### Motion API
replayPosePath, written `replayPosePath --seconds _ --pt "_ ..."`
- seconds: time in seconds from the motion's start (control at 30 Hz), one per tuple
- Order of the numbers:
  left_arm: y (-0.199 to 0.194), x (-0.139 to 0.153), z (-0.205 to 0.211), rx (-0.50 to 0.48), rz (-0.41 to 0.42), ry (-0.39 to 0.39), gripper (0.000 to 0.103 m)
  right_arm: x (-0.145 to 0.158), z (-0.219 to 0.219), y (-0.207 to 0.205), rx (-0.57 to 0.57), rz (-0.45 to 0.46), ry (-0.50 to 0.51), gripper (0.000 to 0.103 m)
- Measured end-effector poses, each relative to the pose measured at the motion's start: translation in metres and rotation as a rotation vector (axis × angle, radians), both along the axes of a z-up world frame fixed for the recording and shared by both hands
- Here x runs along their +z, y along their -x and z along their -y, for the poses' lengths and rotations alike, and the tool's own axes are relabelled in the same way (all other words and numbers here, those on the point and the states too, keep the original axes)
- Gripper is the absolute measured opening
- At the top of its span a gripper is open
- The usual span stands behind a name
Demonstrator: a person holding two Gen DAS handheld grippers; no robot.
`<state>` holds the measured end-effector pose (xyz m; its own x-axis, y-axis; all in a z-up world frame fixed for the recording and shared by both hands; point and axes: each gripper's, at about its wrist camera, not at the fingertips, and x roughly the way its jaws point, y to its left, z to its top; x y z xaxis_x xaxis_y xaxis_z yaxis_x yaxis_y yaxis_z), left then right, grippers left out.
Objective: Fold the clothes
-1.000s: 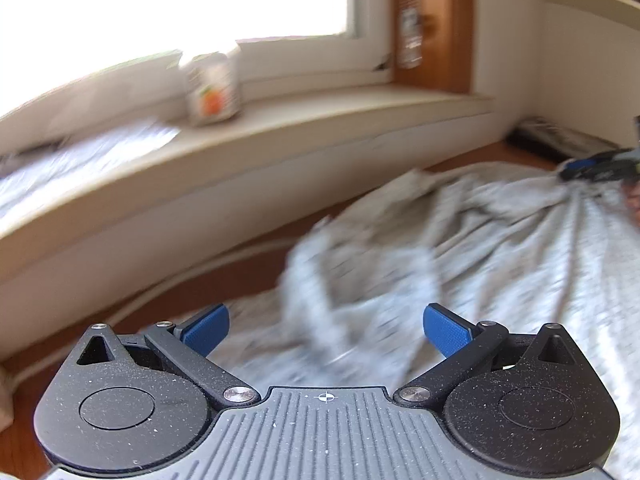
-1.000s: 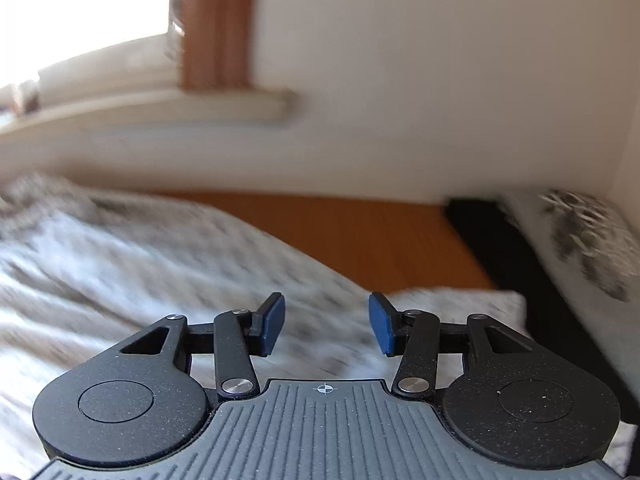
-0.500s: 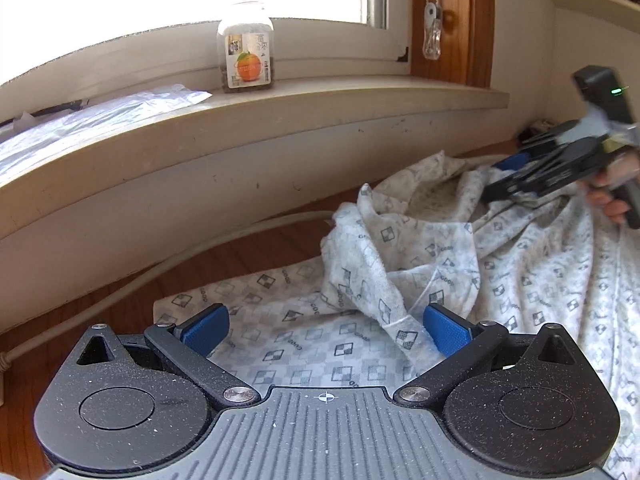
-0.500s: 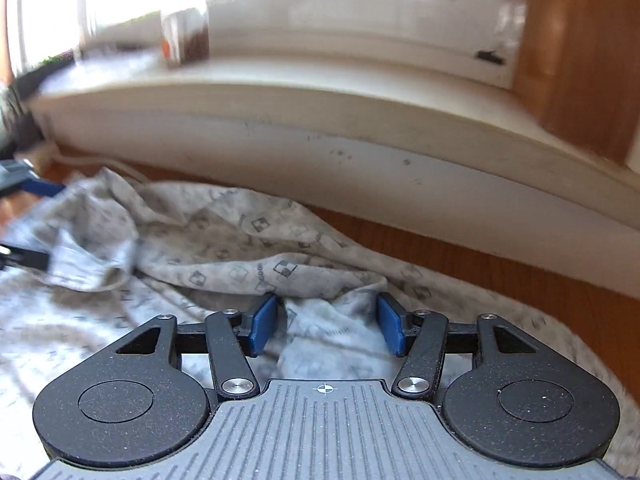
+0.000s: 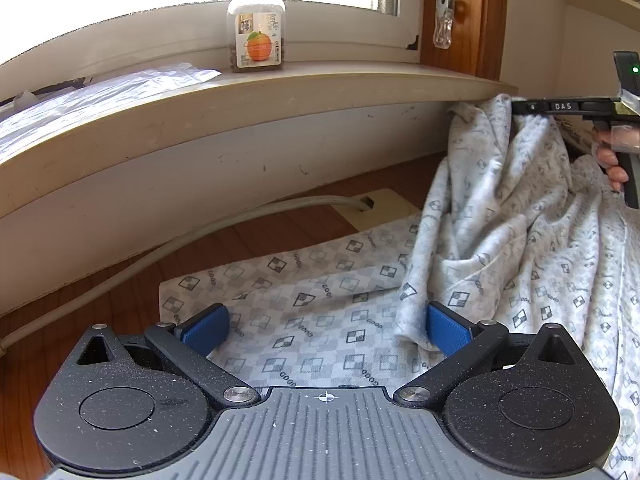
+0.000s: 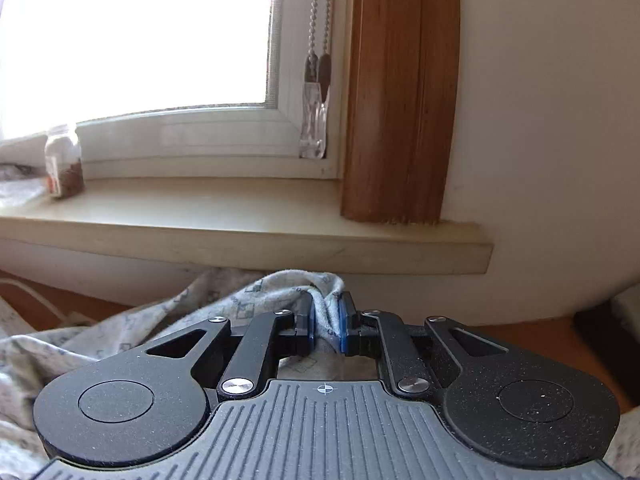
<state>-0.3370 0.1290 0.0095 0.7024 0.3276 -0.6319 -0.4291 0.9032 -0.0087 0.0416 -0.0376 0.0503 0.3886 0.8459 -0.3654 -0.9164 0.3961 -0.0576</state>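
Lifting patterned garment [image 5: 520, 240] by bunched edge: right gripper [image 6: 325, 322], jaws just closing, now pinches cloth fold, raised near windowsill [image 6: 240, 236]. Rest of garment lies on wooden floor [image 5: 280, 232]. Left gripper [image 5: 326, 330] spread wide, low over flat part, holds nothing. Next, I think: left grabs free edge by its right pad, both pull cloth flat. Room: bare floor at left; wall, sill and cable [image 5: 200, 232] close behind.

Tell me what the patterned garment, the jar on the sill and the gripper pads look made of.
Garment: soft knit, likely cotton; matte, drapes in loose folds. Jar: clear glass or plastic, glossy, paper label. Left gripper pads: blue, finely textured, probably rubber.
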Motion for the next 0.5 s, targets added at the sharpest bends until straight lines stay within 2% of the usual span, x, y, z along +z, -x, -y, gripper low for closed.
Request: replayPosePath --seconds 0.07,0.13,0.2,0.27,0.3,0.37,0.5 --pt "0.0 0.0 -0.001 -0.002 0.001 0.009 0.103 0.005 0.0 0.003 -0.017 0.055 -0.049 0.012" --pt "0.0 0.0 -0.002 -0.005 0.001 0.014 0.103 0.007 -0.005 0.003 -0.014 0.085 -0.057 0.013" --pt "0.002 0.001 -0.003 -0.001 0.008 0.018 0.103 0.006 -0.017 0.002 0.017 0.065 0.018 0.014" --pt "0.007 0.003 -0.006 0.002 0.03 0.016 0.103 0.003 -0.02 -0.002 0.04 0.014 0.076 0.021" --pt "0.01 0.004 -0.008 0.004 0.046 0.01 0.103 0.001 -0.019 -0.003 0.051 -0.009 0.089 0.023" --pt "0.018 0.009 -0.013 0.031 0.069 -0.024 0.103 -0.001 -0.008 -0.004 0.068 -0.031 0.083 0.034" --pt "0.027 0.018 -0.03 0.073 0.08 -0.015 0.101 -0.009 0.009 -0.003 0.134 -0.087 0.137 0.039"
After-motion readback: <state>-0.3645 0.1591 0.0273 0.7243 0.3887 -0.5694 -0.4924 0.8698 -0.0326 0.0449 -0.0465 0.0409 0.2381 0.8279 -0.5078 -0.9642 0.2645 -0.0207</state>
